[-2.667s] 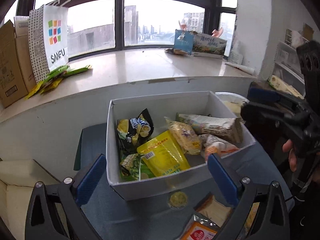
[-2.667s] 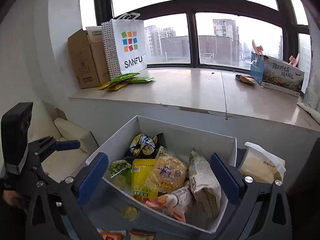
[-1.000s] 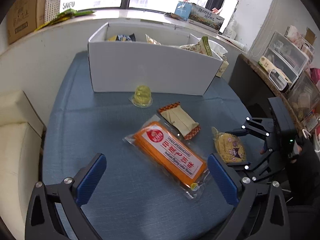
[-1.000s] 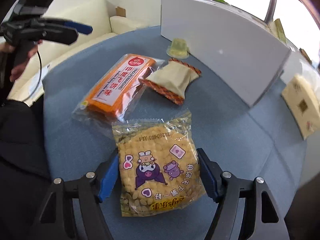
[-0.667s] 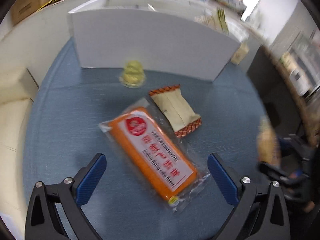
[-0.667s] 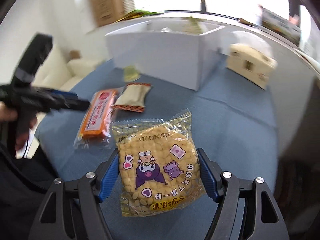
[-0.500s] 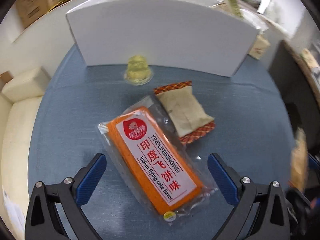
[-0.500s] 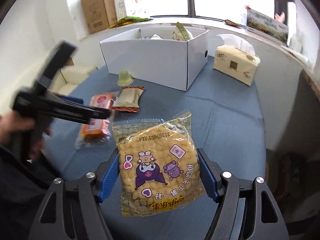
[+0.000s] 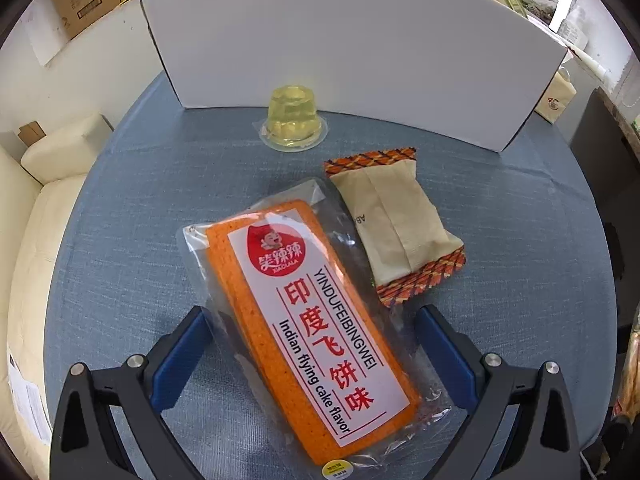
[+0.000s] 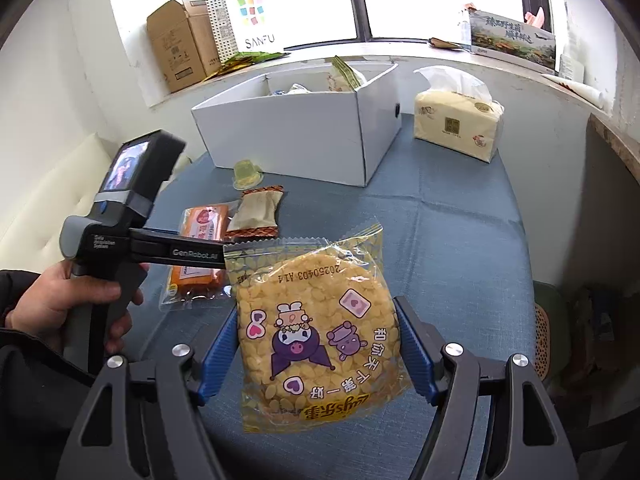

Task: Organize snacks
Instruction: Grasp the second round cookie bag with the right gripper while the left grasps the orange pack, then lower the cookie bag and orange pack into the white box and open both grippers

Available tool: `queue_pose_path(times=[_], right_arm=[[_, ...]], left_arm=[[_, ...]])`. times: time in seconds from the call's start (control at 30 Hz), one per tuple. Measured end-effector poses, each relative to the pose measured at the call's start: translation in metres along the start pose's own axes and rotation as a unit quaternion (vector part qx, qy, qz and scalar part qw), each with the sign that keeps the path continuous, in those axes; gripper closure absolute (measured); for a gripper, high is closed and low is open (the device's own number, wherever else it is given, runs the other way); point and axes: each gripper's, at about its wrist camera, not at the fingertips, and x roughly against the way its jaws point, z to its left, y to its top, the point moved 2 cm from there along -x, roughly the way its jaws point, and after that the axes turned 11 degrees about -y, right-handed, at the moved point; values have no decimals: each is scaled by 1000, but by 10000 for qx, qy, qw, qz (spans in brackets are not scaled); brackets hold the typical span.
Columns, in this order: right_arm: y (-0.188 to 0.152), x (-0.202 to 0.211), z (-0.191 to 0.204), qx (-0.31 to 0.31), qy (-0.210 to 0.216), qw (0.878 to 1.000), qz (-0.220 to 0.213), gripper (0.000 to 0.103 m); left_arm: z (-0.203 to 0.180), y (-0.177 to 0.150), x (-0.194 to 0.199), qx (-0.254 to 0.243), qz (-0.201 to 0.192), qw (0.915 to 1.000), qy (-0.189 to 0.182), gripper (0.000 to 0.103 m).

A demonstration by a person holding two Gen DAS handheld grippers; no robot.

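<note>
An orange flying-cake pack [image 9: 280, 280] lies flat on the blue table [image 9: 140, 220]. My left gripper [image 9: 310, 314] is open, and its blue fingers straddle the pack's near half without pressing it. Just beyond lie a beige pack with orange patterned ends [image 9: 396, 224] and a clear yellow jelly cup [image 9: 294, 120], in front of the white box [image 9: 340, 60]. My right gripper [image 10: 316, 316] is shut on a yellow corn-cracker pack [image 10: 312, 300], held above the table. The right wrist view shows the white box [image 10: 300, 128], with snacks poking out of it.
A tissue pack [image 10: 456, 120] stands to the right of the box. Cardboard boxes [image 10: 180, 44] and a SANFU bag [image 10: 256, 16] sit on the window sill. A cream sofa [image 9: 36, 220] borders the table's left edge. A hand [image 10: 68, 300] grips the left tool.
The left gripper came down over the orange pack, which now lies between its fingers. The right gripper lifted the yellow pack off the table and rolled to face the box.
</note>
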Motion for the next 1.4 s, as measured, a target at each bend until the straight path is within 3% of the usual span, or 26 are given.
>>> queue_pose_path(times=[0.1, 0.2, 0.23, 0.3, 0.33, 0.5, 0.7, 0.8, 0.93, 1.07, 1.17, 1.4], right_arm=[[0, 0, 1, 28, 33, 10000, 14, 26], [1, -3, 5, 49, 81, 10000, 30, 26], [2, -4, 6, 34, 90, 9999, 41, 26], [2, -4, 9, 44, 143, 9999, 37, 26], [3, -4, 11, 85, 141, 9999, 35, 26], [8, -6, 19, 198, 188, 9996, 18, 26], [36, -3, 32, 131, 197, 9992, -320, 26], [67, 4, 36, -95, 257, 9971, -704, 26], [122, 10, 42, -195, 19, 9922, -1229, 26], [183, 2, 42, -386, -10, 9881, -1490, 26], [225, -17, 36, -624, -421, 9840, -1615, 26], [291, -87, 23, -985, -518, 9889, -988, 26]], left_arm=[[7, -5, 2, -125, 20, 9999, -86, 0], [7, -12, 9, -636, -54, 9976, -285, 3], [8, -15, 14, -735, -160, 9967, -316, 22], [19, -18, 25, -844, -271, 9950, -456, 40], [25, -19, 28, -915, -257, 9939, -558, 41], [54, -23, 62, -1201, -692, 9899, -300, 41], [74, -5, 121, -1194, -1471, 9793, -715, 41], [76, 22, 153, -1164, -1916, 9668, -1226, 41], [81, 68, 176, -1393, -2394, 9507, -1391, 41], [73, 130, 174, -1706, -2541, 9376, -1649, 41], [67, 177, 157, -1795, -2318, 9423, -1618, 41], [51, 243, 98, -1872, -1724, 9539, -1592, 39]])
